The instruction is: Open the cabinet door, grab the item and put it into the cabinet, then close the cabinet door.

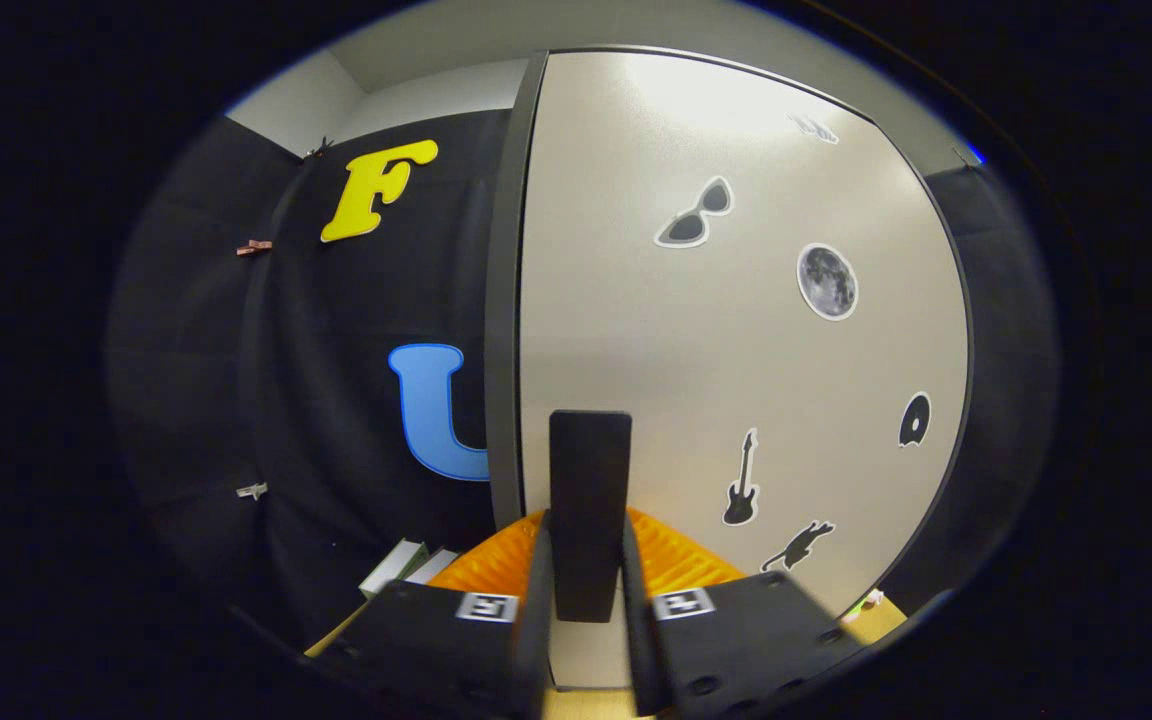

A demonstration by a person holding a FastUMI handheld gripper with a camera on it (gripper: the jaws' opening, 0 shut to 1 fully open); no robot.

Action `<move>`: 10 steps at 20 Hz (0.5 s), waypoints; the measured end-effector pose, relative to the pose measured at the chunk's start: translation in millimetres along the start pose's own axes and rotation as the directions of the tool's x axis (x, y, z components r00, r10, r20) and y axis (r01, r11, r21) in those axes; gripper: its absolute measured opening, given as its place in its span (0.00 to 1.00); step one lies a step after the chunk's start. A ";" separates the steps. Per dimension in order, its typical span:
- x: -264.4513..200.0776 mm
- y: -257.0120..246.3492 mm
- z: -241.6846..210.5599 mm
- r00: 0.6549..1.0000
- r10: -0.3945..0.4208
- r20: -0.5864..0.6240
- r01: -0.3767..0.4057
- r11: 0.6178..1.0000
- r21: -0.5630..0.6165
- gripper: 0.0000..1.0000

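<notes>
The pale cabinet door (pixel 696 360) stands right in front of me, carrying stickers of sunglasses, a moon, a guitar, a cat and a record. Its dark left edge (pixel 504 300) runs top to bottom. A black upright handle (pixel 590 470) sits near that edge, low on the door. My gripper (pixel 588 545) is shut on the handle, with one finger pressed against each side of it. I cannot tell whether the door is closed or slightly ajar. The cabinet's inside is hidden.
To the left of the fingers, a couple of small white and green boxes (pixel 404 566) lie on the wooden tabletop (pixel 881 622) by the black cloth wall. A small green and white thing (pixel 870 600) lies at the door's lower right corner.
</notes>
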State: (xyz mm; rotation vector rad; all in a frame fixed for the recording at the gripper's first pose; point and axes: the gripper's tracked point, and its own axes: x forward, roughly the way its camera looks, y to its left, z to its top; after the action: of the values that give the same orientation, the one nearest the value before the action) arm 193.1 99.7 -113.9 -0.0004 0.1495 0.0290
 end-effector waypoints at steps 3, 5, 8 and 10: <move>-0.9 -0.1 -0.1 1.000 0.000 -0.005 0.000 1.000 0.007 0.29; -3.1 -0.9 -1.3 1.000 0.002 -0.010 -0.002 1.000 0.000 0.29; -6.7 -0.7 -1.2 1.000 0.012 -0.015 -0.012 1.000 -0.008 0.17; -12.1 -0.9 -0.9 1.000 0.024 -0.015 -0.024 1.000 0.000 0.17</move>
State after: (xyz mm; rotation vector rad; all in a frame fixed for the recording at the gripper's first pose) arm 181.0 98.4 -113.0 0.0006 0.1642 0.0534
